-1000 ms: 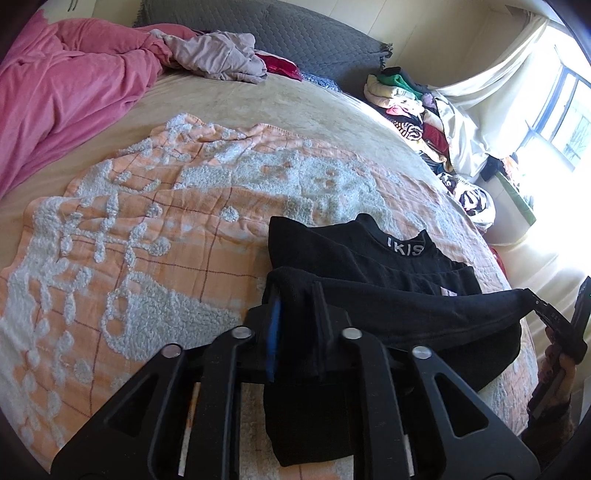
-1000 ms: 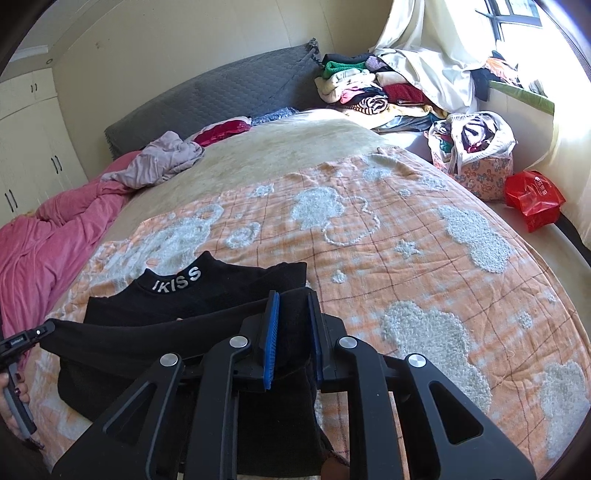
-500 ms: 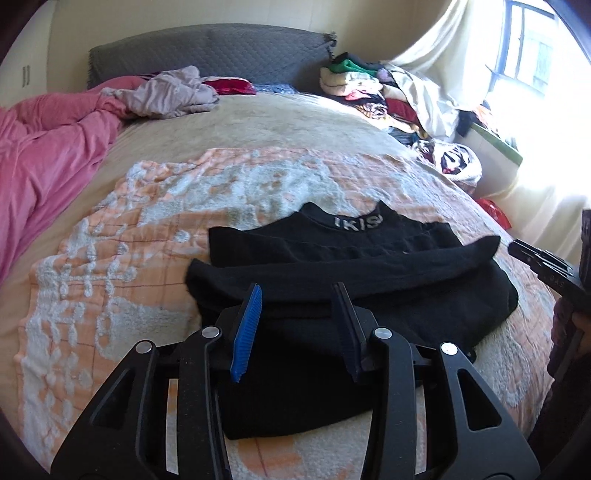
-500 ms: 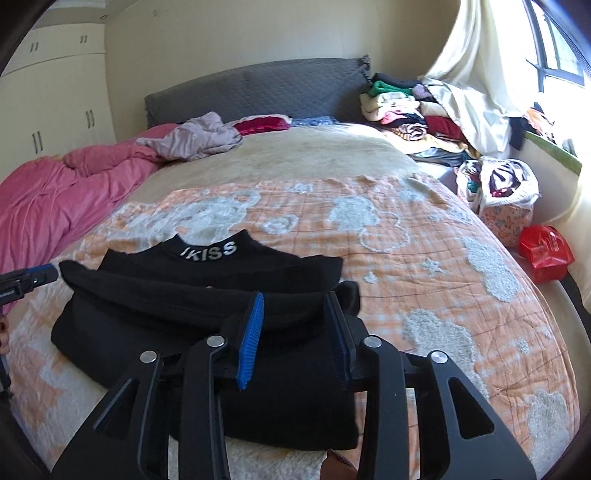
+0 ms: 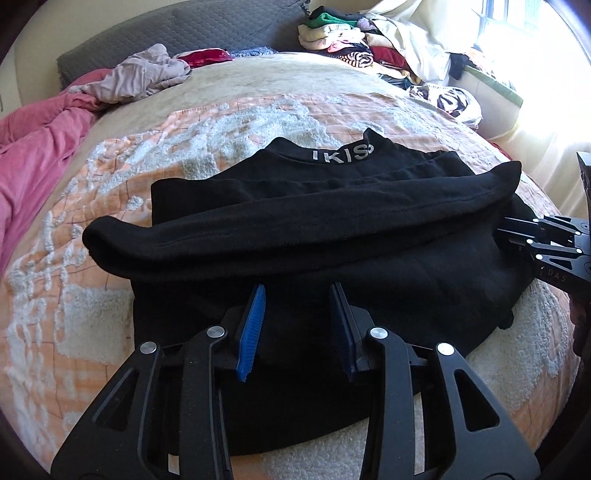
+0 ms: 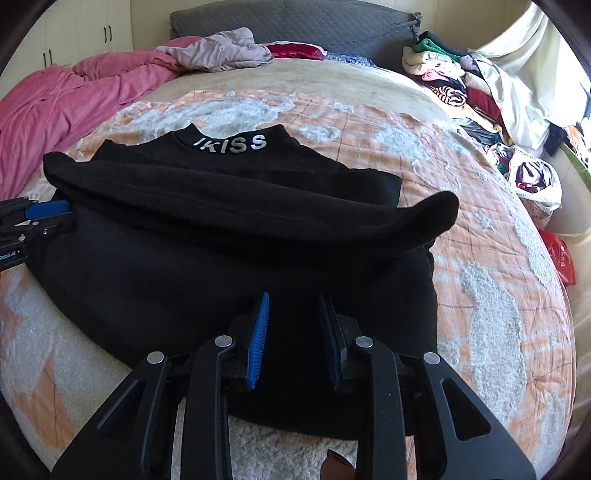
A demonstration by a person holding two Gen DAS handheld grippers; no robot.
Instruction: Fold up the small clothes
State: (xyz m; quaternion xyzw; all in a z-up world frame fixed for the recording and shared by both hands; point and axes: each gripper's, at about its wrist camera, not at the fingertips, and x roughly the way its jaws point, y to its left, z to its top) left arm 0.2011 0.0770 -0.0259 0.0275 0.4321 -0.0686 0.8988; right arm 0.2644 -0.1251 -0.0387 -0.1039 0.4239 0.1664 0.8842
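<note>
A black top (image 5: 332, 229) with white lettering on its collar (image 5: 341, 154) lies flat on the orange and white blanket (image 5: 92, 258). Its lower part is folded up into a thick roll across the middle. My left gripper (image 5: 297, 291) hovers open over the near left part of the top, nothing between its blue pads. My right gripper (image 6: 293, 299) is open over the near right part of the top (image 6: 221, 221) in the same way. Each gripper shows at the other view's edge: the right one (image 5: 546, 240) and the left one (image 6: 33, 218), both beside the roll's ends.
A pink duvet (image 6: 74, 92) is bunched along the left of the bed, with a mauve garment (image 6: 229, 51) near the grey headboard (image 6: 295, 18). A heap of mixed clothes (image 6: 443, 74) is at the far right, and a bag of clothes (image 6: 532, 177) and a red bag (image 6: 561, 258) sit beside the bed.
Both grippers were shut on the top's hem, holding it stretched between them. They let go, the hem now rests as a roll across the top, and both grippers drew back and opened.
</note>
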